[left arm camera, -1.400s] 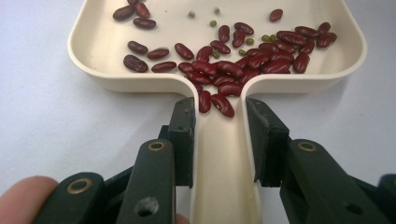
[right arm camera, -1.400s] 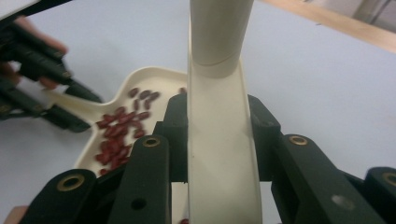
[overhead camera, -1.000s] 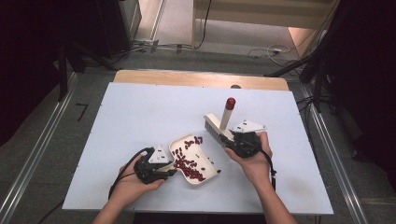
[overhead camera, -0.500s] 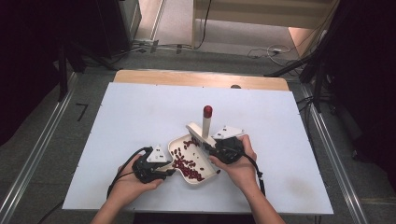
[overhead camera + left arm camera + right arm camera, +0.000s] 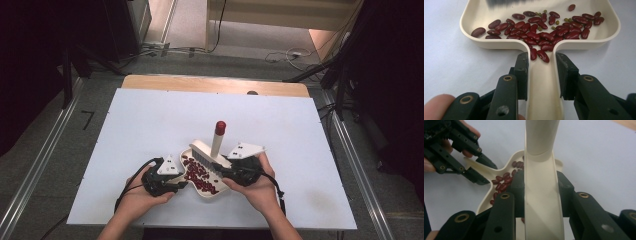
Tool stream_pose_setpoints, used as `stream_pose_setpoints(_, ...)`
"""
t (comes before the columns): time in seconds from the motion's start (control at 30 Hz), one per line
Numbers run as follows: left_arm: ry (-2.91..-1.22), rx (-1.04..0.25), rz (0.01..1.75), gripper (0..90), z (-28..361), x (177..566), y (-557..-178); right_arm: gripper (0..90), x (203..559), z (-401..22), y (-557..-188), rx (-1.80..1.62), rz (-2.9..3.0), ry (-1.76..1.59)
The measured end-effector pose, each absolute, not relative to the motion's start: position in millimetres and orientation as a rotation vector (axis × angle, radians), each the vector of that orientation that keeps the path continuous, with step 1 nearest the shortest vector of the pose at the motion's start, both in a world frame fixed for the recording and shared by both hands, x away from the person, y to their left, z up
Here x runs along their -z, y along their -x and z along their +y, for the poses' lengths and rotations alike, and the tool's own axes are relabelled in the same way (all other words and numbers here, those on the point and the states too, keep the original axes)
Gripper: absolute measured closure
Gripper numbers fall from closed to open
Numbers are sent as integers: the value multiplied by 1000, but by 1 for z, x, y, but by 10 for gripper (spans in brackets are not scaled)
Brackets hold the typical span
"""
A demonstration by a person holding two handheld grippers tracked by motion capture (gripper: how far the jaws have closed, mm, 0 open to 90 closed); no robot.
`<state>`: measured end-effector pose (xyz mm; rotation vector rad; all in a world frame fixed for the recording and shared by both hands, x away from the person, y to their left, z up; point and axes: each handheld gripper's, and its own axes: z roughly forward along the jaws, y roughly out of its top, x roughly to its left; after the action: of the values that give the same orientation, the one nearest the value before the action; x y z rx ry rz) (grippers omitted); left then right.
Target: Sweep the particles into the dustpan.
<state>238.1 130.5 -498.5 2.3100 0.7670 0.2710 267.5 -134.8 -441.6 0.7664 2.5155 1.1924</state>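
Cream plastic is what we are gripping on both sides. We are clamping the left gripper (image 5: 541,72) on the handle of the dustpan (image 5: 541,100), its pads pressing both handle walls. The dustpan is lying flat near the middle of the table's (image 5: 150,120) near edge, holding red kidney beans (image 5: 544,32) and a few small green beans (image 5: 567,19). We are clamping the right gripper (image 5: 540,187) on the handle of the brush (image 5: 216,145), holding its bristle head (image 5: 202,152) over the pan's far rim, red-capped handle end pointing away from us.
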Motion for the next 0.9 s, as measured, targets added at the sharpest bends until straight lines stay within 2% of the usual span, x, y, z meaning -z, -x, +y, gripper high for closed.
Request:
stream_pose_setpoints(0.23,-2310,-280,761,664,130,499,-238,653,433,-174,-272,-1216,2396,-897)
stream_pose_setpoints(0.57,-2318,-285,746,664,129,498,-234,653,457,-208,-271,-1121,2335,-1049)
stream_pose_setpoints(0.9,-2340,-281,710,664,129,496,-228,653,463,-204,-259,-1060,2321,-1077)
